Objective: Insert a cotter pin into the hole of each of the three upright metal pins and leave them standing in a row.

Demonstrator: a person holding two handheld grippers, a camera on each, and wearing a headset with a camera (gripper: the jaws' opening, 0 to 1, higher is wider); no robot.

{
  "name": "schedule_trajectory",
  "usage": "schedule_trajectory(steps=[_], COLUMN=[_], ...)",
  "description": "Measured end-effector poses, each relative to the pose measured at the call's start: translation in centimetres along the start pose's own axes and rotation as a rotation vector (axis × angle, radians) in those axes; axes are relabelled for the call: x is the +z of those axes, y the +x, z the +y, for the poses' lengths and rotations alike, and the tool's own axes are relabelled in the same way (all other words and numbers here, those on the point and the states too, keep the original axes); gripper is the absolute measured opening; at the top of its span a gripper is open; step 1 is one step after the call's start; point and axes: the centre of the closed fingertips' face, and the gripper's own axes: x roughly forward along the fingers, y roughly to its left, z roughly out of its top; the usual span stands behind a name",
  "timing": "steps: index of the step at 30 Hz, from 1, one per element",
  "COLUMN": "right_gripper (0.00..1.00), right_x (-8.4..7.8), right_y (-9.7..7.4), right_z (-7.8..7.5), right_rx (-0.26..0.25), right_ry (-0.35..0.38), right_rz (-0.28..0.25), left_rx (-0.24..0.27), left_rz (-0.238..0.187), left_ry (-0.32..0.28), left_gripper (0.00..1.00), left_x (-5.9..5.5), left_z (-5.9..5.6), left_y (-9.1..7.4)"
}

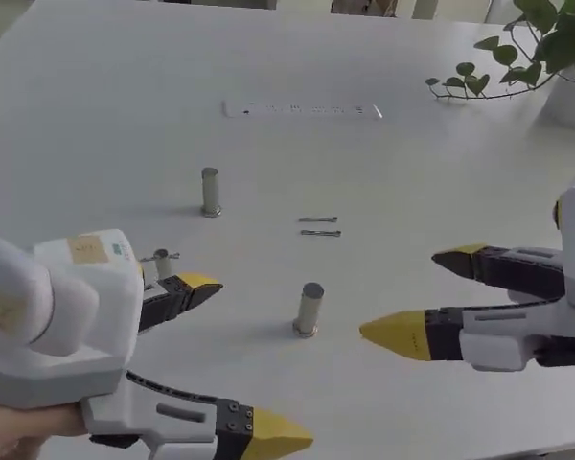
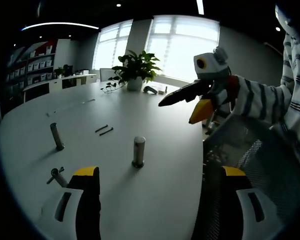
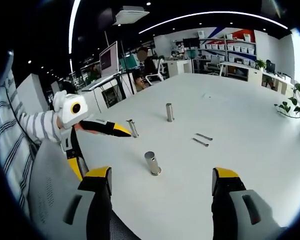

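Three upright metal pins stand on the white table (image 1: 412, 163). The far pin (image 1: 210, 192) and the near pin (image 1: 310, 310) are bare. The left pin (image 1: 161, 263) has a cotter pin through its top and stands just behind one jaw of my left gripper (image 1: 235, 362), which is open and holds nothing. Two loose cotter pins (image 1: 319, 226) lie side by side behind the near pin. My right gripper (image 1: 407, 294) is open to the right of the near pin, its jaws pointing left. The left gripper view has the crossed pin (image 2: 56, 175) beside its left jaw.
A potted plant (image 1: 546, 48) sits at the table's far right corner. A flat white strip (image 1: 302, 109) lies at the back middle. A mesh chair (image 2: 250, 150) stands at the table's near edge, beside a striped sleeve (image 2: 270, 100).
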Motion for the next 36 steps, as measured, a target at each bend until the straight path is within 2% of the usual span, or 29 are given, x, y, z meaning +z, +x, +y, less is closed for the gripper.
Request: schedule_trajectory(steps=[2, 5, 7, 9, 14, 17, 20, 27, 36], right_gripper=[0.77, 0.63, 0.51, 0.43, 0.43, 0.41, 0.40, 0.34, 0.28], right_x=[0.7, 1.5, 1.6, 2.1, 2.7, 2.7, 2.5, 3.1, 2.1], right_y=[0.3, 0.8, 1.4, 2.0, 3.6, 4.3, 5.6, 7.8, 10.1], right_z=[0.1, -0.4, -1.2, -1.6, -3.3, -3.6, -4.4, -5.9, -7.0], right_rx=[0.038, 0.051, 0.075, 0.096, 0.111, 0.127, 0.158, 0.173, 0.218], right_ry=[-0.056, -0.138, -0.145, -0.160, -0.237, -0.285, -0.352, -0.442, -0.534], right_rz=[0.008, 0.028, 0.057, 0.063, 0.125, 0.165, 0.233, 0.301, 0.415], left_rx=[0.009, 0.015, 0.022, 0.030, 0.059, 0.080, 0.089, 0.107, 0.123], left_rz=[0.004, 0.019, 0.030, 0.036, 0.029, 0.031, 0.029, 0.049, 0.045], left_ry=[-0.003, -0.007, -0.012, -0.028, -0.060, -0.067, -0.078, -0.096, -0.131], left_gripper=[0.99, 0.99, 0.99, 0.99, 0.99, 0.99, 0.99, 0.99, 0.99], left_x=[-0.2, -0.8, -1.3, -1.6, -1.8, -1.8, -1.8, -2.2, -2.7], left_z=[-0.1, -0.3, -0.3, -0.2, 0.1, 0.5, 0.7, 1.0, 0.9], left_y=[-0.1, -0.2, -0.4, -0.5, -0.9, -1.0, -1.1, -1.2, -1.2])
